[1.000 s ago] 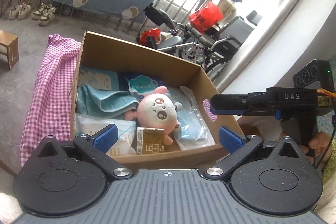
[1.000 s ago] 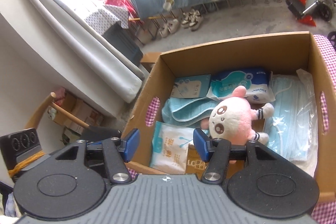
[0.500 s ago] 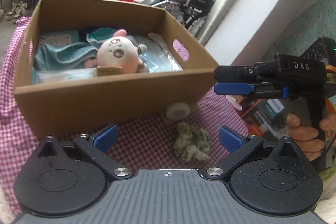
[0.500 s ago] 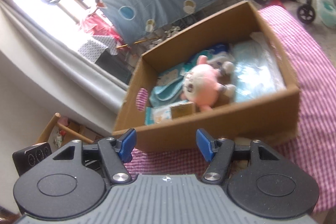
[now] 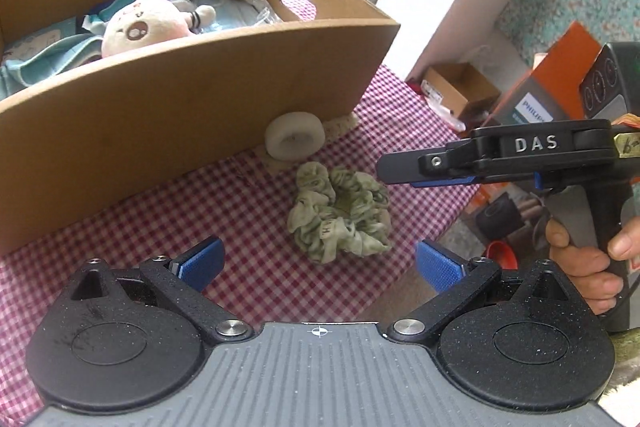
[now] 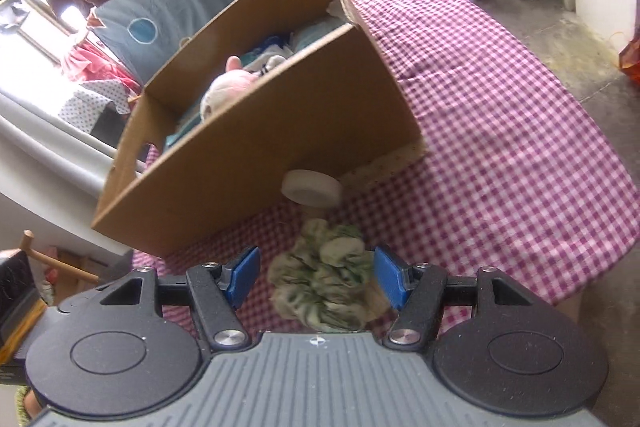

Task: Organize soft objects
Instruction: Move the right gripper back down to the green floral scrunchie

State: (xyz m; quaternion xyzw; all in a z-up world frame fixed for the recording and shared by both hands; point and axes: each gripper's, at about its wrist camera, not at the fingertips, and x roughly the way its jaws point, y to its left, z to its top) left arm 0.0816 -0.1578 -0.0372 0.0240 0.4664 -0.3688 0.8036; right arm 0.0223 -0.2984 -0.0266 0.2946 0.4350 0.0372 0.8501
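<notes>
Scrunchie [image 6: 320,287] between parted right jaws, untouched | box [image 6: 260,155] wall just beyond | left jaws parted

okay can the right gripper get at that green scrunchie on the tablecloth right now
Probably yes. The right gripper is open with the green scrunchie lined up between its blue pads, nothing between them. The cardboard box and white roll sit beyond it, clear of the approach.

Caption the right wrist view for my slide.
Open right hand-held gripper straddles a crumpled green fabric scrunchie before the brown cardboard box.
</notes>
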